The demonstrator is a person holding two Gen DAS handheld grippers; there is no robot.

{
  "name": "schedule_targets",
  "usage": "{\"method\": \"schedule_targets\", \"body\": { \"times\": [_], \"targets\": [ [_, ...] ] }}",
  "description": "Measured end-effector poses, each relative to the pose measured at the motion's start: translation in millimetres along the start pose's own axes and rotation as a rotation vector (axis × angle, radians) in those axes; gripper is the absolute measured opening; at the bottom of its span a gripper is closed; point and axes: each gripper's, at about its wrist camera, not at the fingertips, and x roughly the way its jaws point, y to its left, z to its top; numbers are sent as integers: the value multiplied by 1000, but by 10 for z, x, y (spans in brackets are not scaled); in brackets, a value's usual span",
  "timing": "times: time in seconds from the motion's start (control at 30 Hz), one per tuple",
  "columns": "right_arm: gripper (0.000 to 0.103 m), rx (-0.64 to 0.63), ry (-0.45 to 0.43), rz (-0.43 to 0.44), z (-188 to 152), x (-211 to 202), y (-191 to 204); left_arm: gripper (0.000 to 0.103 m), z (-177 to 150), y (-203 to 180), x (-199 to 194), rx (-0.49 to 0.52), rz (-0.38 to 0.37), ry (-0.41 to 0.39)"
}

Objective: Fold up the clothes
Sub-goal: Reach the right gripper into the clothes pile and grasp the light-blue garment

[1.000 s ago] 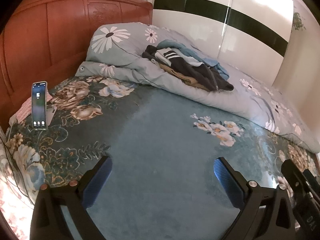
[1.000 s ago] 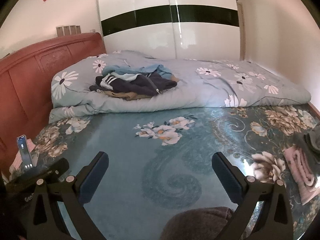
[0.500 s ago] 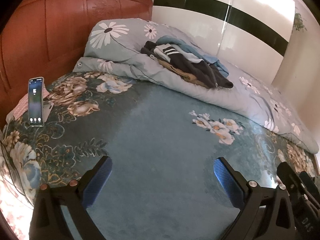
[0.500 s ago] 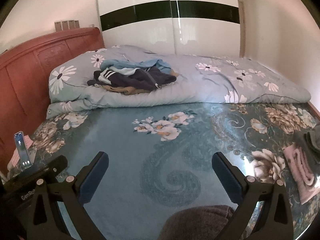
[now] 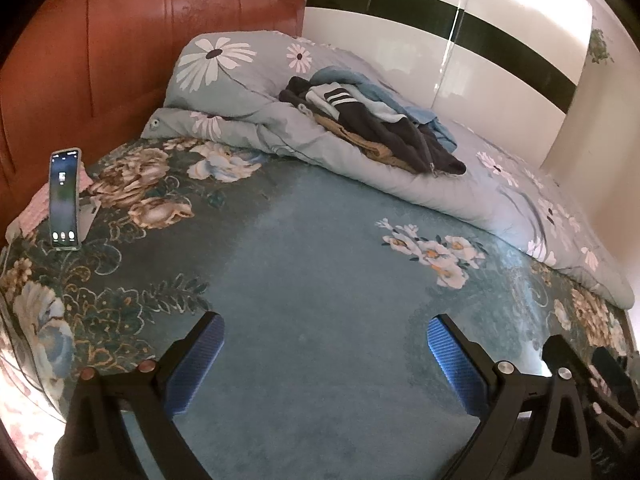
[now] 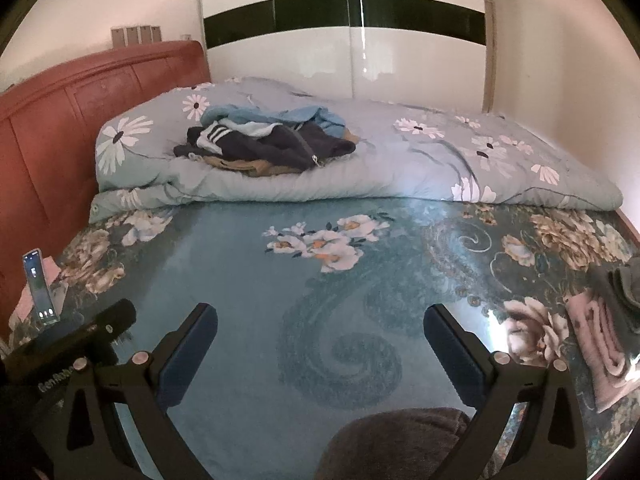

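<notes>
Both tongs are held above the bed, spread wide apart, and nothing is gripped in either. The left tongs (image 5: 322, 354) are seen over the plain teal middle of the floral bedspread (image 5: 320, 264), the blue pads (image 5: 196, 364) facing each other across bare fabric. The right tongs (image 6: 320, 344) are likewise held wide over a swirl pattern of the bedspread (image 6: 248, 280), with the body of the left tool visible at the lower left of the right wrist view.

The clothes to be folded are found as a loose pile of clothes (image 5: 376, 128) on top of the rolled daisy-print quilt (image 5: 256, 80), well apart from both tongs, towards the far side of the bed. In the pile a dark garment with white stripes (image 6: 218, 136), a light blue garment (image 6: 308, 116) and a tan piece (image 6: 256, 166) underneath are made out.

A phone (image 5: 64, 198) with a lit screen is propped upright near the wooden headboard (image 5: 100, 48), on the left edge of the bed. A folded pink cloth (image 6: 600, 340) is laid at the right edge, with a grey item (image 6: 628, 280) just beside it. A white wardrobe with a dark band (image 6: 344, 16) is seen behind the bed.
</notes>
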Motion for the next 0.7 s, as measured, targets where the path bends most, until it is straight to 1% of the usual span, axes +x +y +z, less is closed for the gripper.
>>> {"method": "schedule_targets", "body": {
  "times": [0.13, 0.2, 0.27, 0.37, 0.43, 0.5, 0.57, 0.67, 0.7],
  "targets": [
    [103, 2, 24, 5, 6, 59, 20, 103, 21, 30, 71, 0, -9, 10],
    [103, 20, 37, 20, 36, 100, -2, 103, 74, 81, 72, -11, -21, -4],
    [103, 32, 30, 19, 175, 187, -44, 103, 146, 155, 68, -31, -34, -24],
    [103, 50, 19, 15, 393, 320, -107, 103, 296, 324, 97, -102, -68, -53],
    [103, 45, -2, 35, 599, 408, -102, 103, 356, 421, 164, -141, -79, -55],
    [103, 28, -40, 76, 883, 558, -68, 103, 409, 519, 288, -167, -80, -47],
    [103, 2, -26, 121, 1102, 801, -6, 103, 462, 617, 411, -193, -80, -40],
    [103, -53, 56, 149, 1328, 1208, 163, 103, 542, 765, 596, -231, -80, -28],
    [103, -90, 81, 159, 1406, 1399, 279, 103, 568, 814, 658, -244, -80, -24]
  ]
}}
